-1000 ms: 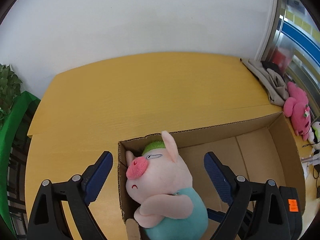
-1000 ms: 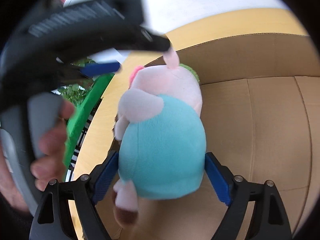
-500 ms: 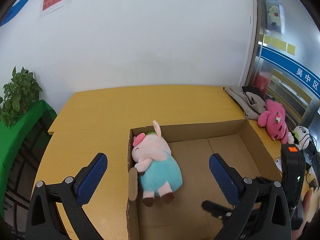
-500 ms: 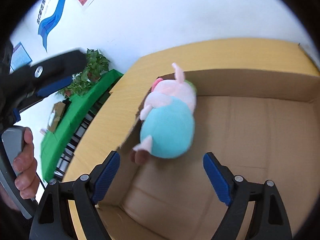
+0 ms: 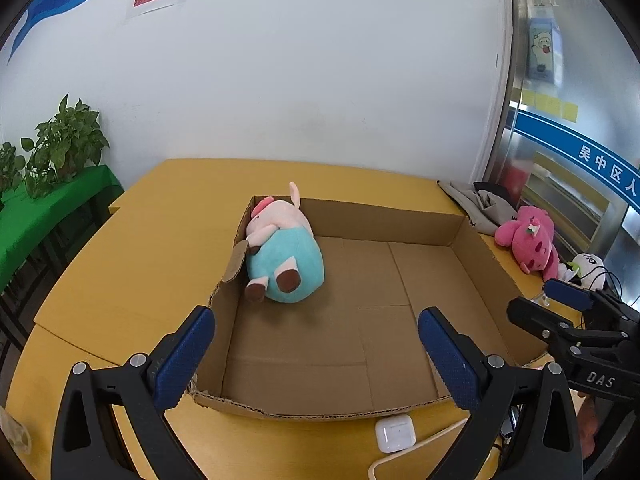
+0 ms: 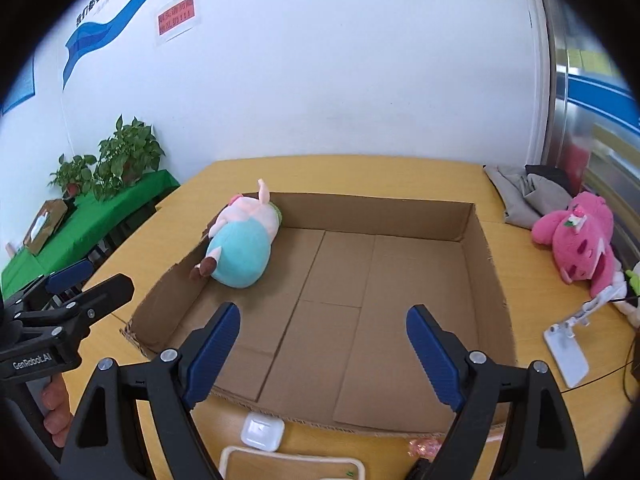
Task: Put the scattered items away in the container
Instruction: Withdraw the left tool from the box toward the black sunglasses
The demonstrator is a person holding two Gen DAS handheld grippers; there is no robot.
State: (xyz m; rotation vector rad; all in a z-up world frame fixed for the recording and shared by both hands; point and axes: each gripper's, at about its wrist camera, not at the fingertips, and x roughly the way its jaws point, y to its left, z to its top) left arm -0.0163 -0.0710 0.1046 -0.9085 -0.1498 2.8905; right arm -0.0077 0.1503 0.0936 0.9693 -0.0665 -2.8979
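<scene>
Looking right from your right hand-held gripper (image 6: 322, 332), jaws apart and empty, you find the pink plush (image 6: 576, 236) on the desk (image 6: 520, 280) outside the cardboard box (image 6: 486, 264), long axis slanting toward you, head far; the left hand-held gripper (image 5: 314, 340), also wide and empty, is farther away. The pig plush (image 5: 286, 258) already lies in the box.

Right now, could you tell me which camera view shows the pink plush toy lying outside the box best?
The right wrist view: the pink plush toy lies whole and unobstructed on the table to the right of the cardboard box. The left wrist view shows it smaller, near the frame's distorted right edge.
</scene>
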